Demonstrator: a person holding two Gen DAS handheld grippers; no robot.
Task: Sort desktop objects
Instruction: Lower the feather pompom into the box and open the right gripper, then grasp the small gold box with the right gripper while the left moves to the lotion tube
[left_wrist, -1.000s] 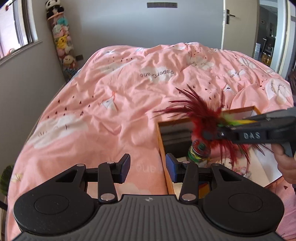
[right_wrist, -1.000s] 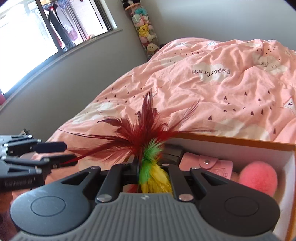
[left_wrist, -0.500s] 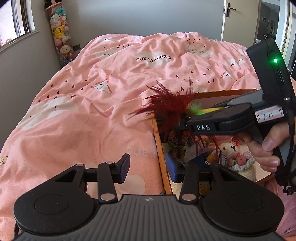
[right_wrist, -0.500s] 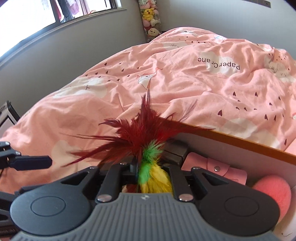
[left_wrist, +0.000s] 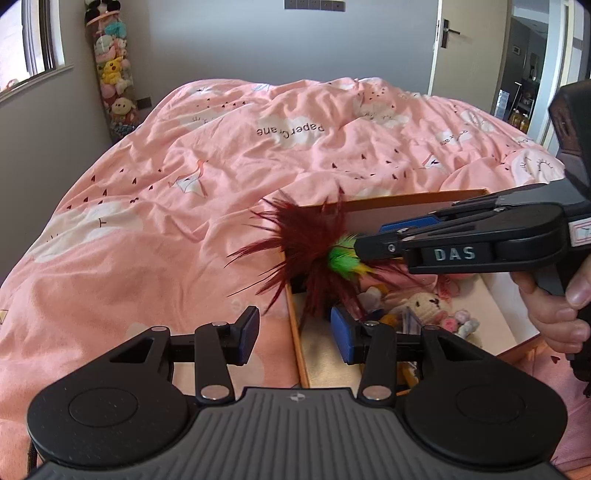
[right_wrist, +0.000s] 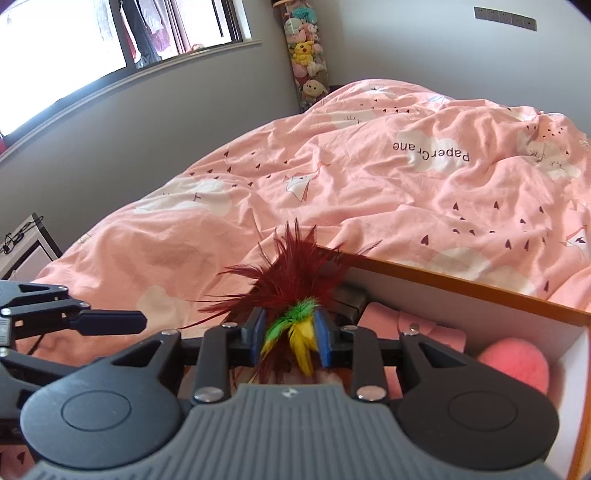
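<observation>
A feather shuttlecock (right_wrist: 291, 291) with dark red, green and yellow feathers sits between the blue pads of my right gripper (right_wrist: 290, 332), whose jaws are opening and stand apart around the fluffed feathers. In the left wrist view the shuttlecock (left_wrist: 314, 251) hangs at the tip of the right gripper (left_wrist: 360, 247), above the near left corner of the orange-rimmed box (left_wrist: 417, 203). Its weighted base is hidden. My left gripper (left_wrist: 295, 332) is open with nothing in it, straddling the box's left wall. One left finger (right_wrist: 110, 321) shows at the left of the right wrist view.
The box (right_wrist: 461, 284) lies on a rumpled pink duvet (left_wrist: 184, 221) and holds a crochet doll (left_wrist: 424, 302), a pink pouch (right_wrist: 424, 332), a pink pompom (right_wrist: 513, 365) and other small things. A hand (left_wrist: 557, 314) grips the right tool. A tube of plush toys (left_wrist: 110, 74) stands in the corner.
The right gripper's jaws have parted from a tight pinch on the feathers. In the left wrist view the shuttlecock and right gripper have shifted left, towards the box's corner.
</observation>
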